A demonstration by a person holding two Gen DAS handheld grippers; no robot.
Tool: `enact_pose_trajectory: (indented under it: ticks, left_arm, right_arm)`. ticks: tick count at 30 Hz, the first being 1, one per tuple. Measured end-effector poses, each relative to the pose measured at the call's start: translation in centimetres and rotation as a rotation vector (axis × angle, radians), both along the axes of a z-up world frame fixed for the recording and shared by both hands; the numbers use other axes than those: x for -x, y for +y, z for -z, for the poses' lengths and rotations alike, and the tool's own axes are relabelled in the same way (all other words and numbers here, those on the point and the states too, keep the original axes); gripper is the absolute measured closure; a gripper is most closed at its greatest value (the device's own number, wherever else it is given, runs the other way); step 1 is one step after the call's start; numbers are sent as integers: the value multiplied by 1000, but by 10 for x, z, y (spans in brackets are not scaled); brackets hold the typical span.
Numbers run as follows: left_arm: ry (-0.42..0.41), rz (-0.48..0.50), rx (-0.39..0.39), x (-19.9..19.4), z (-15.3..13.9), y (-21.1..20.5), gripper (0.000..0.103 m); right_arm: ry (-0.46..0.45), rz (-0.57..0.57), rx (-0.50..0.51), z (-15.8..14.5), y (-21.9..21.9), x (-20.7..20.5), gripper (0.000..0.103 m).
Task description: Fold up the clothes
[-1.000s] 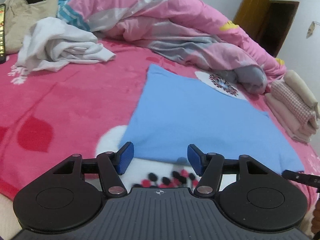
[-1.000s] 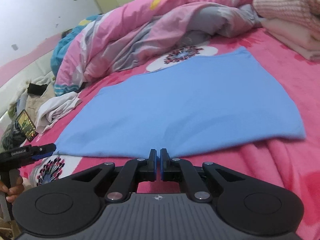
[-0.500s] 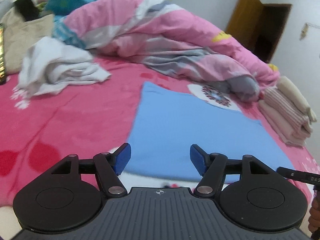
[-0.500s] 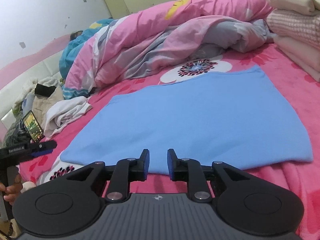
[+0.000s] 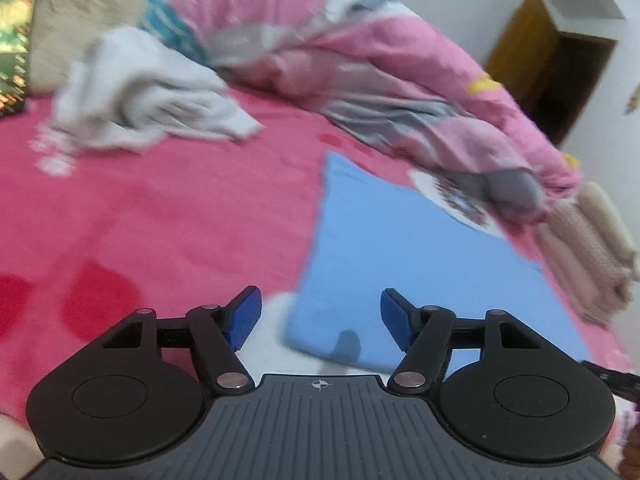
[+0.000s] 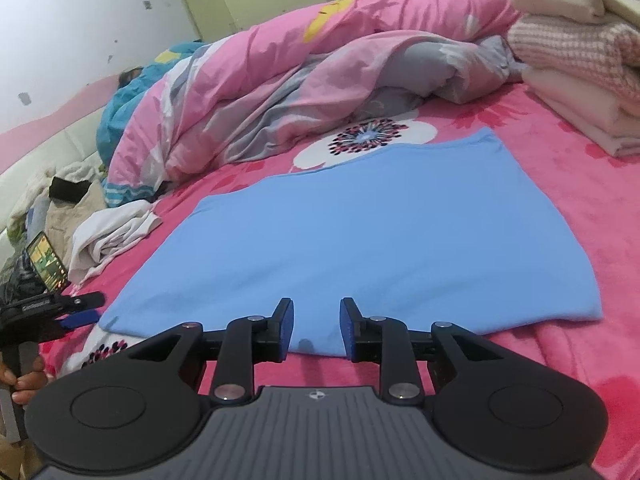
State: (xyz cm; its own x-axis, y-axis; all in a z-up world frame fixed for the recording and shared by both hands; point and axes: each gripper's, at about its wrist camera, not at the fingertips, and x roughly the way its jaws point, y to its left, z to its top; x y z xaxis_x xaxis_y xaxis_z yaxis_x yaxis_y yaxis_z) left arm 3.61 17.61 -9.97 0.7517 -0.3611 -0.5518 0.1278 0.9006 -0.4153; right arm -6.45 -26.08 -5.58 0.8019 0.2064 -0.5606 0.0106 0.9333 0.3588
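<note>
Flat light-blue folded cloth [image 6: 360, 232] lies on the pink fleece blanket [image 6: 560, 160]; right gripper [image 6: 316, 330] just opening, narrow gap, empty; left gripper [image 5: 320, 322] wide, empty

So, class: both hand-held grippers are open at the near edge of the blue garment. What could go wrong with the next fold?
1. The right hand-held gripper, whose jaws have just been opening with nothing between them, may pinch the pink blanket along with the blue garment.
2. The left hand-held gripper sits at the corner; uneven lifting could skew the fold.
</note>
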Motion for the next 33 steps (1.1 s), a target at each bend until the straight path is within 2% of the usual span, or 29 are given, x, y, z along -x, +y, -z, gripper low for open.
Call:
enact_pose_trajectory:
  ticks: [4, 9, 14, 18, 25, 30, 33]
  left_arm:
    - [-31, 21, 13, 1, -13, -4, 37]
    - [-67, 125, -71, -4, -24, -45, 35]
    - [-34, 150, -193, -10, -17, -83, 33]
    - [24, 139, -253, -11, -3, -94, 30]
    - [22, 149, -282, -7, 3, -101, 11]
    - [15, 138, -268, -6, -1, -100, 10]
    - [-33, 124, -252, -3, -10, -95, 10]
  right_arm:
    - [1, 5, 5, 1, -1, -5, 76]
    - [-6, 17, 44, -2, 2, -7, 76]
    - [11, 48, 87, 0, 5, -10, 67]
    - [23, 62, 112, 4, 7, -11, 64]
    - [38, 62, 143, 14, 12, -13, 62]
    - [33, 49, 164, 7, 14, -15, 61]
    - [1, 10, 200, -8, 21, -25, 61]
